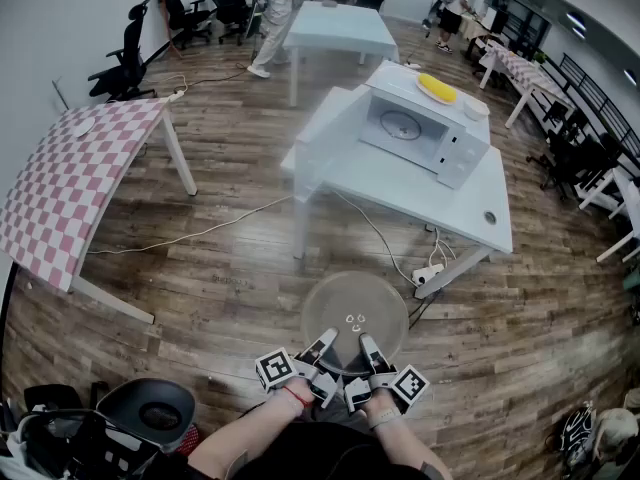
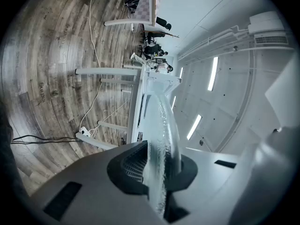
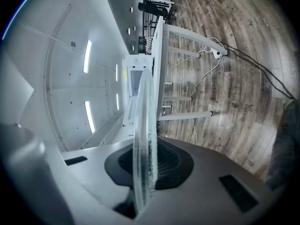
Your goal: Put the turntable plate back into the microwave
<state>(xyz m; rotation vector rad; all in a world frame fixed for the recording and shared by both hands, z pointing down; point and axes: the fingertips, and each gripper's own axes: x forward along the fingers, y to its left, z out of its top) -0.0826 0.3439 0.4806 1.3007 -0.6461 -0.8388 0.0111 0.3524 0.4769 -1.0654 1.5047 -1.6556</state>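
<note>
1. Glass plate (image 1: 355, 308): held level over the floor (image 1: 230, 288), well apart from the bench (image 1: 400, 183).
2. Left gripper (image 1: 323, 342), right gripper (image 1: 369, 345): fingers clamped on the plate's near rim.
3. Microwave (image 1: 415, 128): on the bench, door apparently open.

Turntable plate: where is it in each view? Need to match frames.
Head view: turntable plate bottom centre, above the floor.
Left gripper view: edge-on at centre, clamped between the fingers.
Right gripper view: edge-on, centre-left, between the fingers.
Shared landmark: white power strip on the floor.
</note>
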